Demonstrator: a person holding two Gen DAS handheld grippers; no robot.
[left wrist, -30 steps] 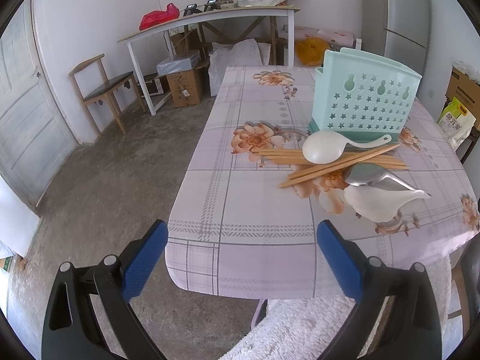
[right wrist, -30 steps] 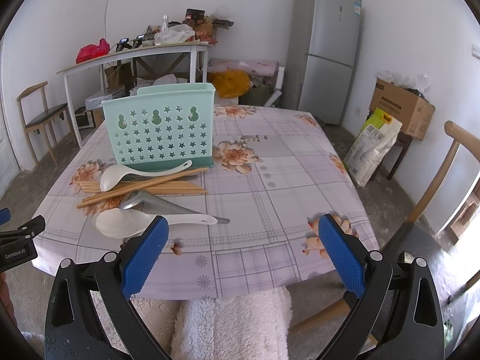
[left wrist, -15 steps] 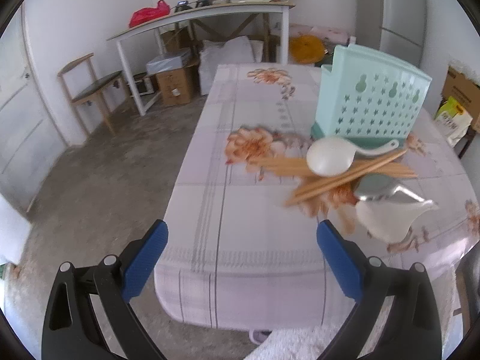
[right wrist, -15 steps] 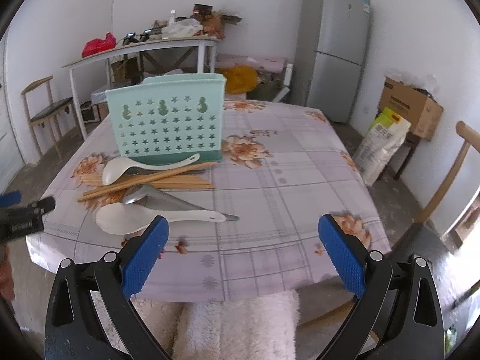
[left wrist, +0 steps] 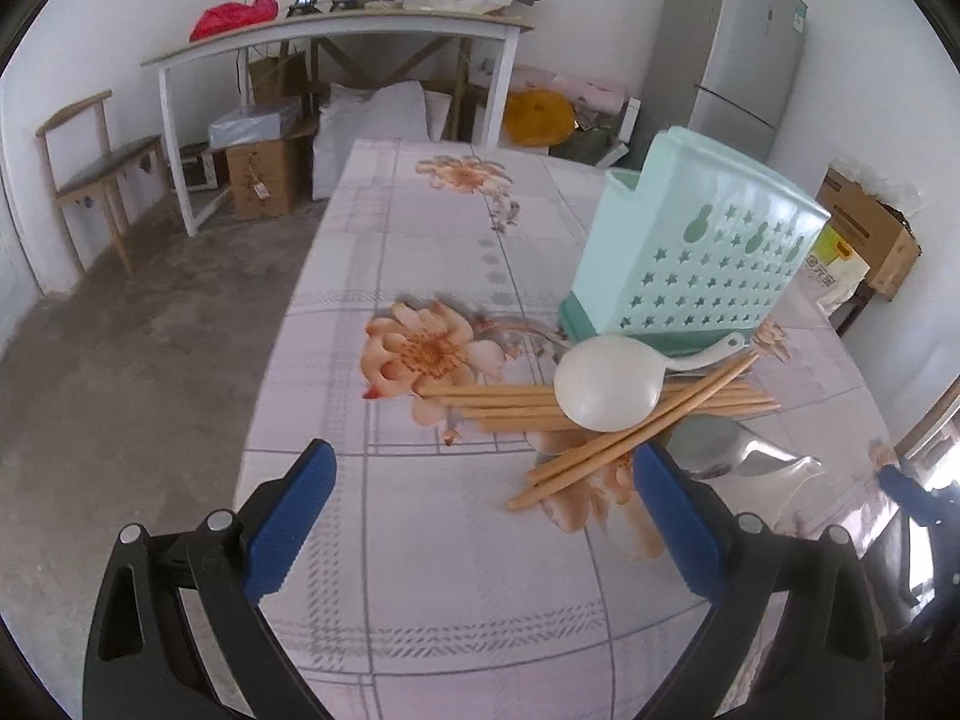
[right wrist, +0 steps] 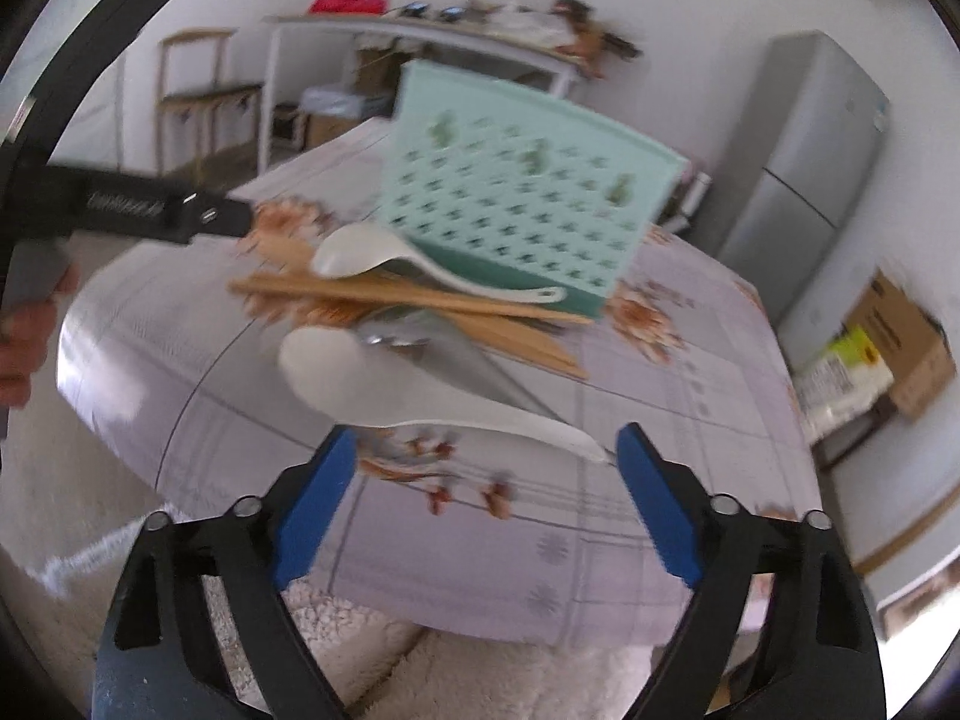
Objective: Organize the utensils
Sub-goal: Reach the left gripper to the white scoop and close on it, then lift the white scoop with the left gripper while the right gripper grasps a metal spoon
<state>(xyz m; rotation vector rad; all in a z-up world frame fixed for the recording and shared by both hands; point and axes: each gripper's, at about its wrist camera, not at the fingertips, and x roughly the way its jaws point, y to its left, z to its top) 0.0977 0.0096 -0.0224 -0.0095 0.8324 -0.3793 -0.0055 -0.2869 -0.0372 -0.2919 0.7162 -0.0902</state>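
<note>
A mint-green utensil holder (left wrist: 690,264) with star holes stands upright on the table; the right wrist view (right wrist: 522,192) shows it too. In front of it lies a pile: a white spoon (left wrist: 606,387) on wooden chopsticks (left wrist: 510,405), a metal spoon (left wrist: 720,450) and a second white spoon (right wrist: 360,372). My left gripper (left wrist: 480,510) is open and empty, above the table just short of the chopsticks. My right gripper (right wrist: 480,498) is open and empty, close before the handle of the second white spoon. The left gripper (right wrist: 150,210) appears at the left of the right wrist view.
The table carries a floral checked cloth (left wrist: 420,570). A white fluffy seat (right wrist: 360,648) sits below the near edge. A wooden chair (left wrist: 90,174), a cluttered white side table (left wrist: 336,36), cardboard boxes (left wrist: 264,180) and a fridge (left wrist: 738,48) stand behind.
Both grippers have moved in over the table toward the utensil pile, which now looks larger. The right view is blurred from motion. Nothing on the table has moved.
</note>
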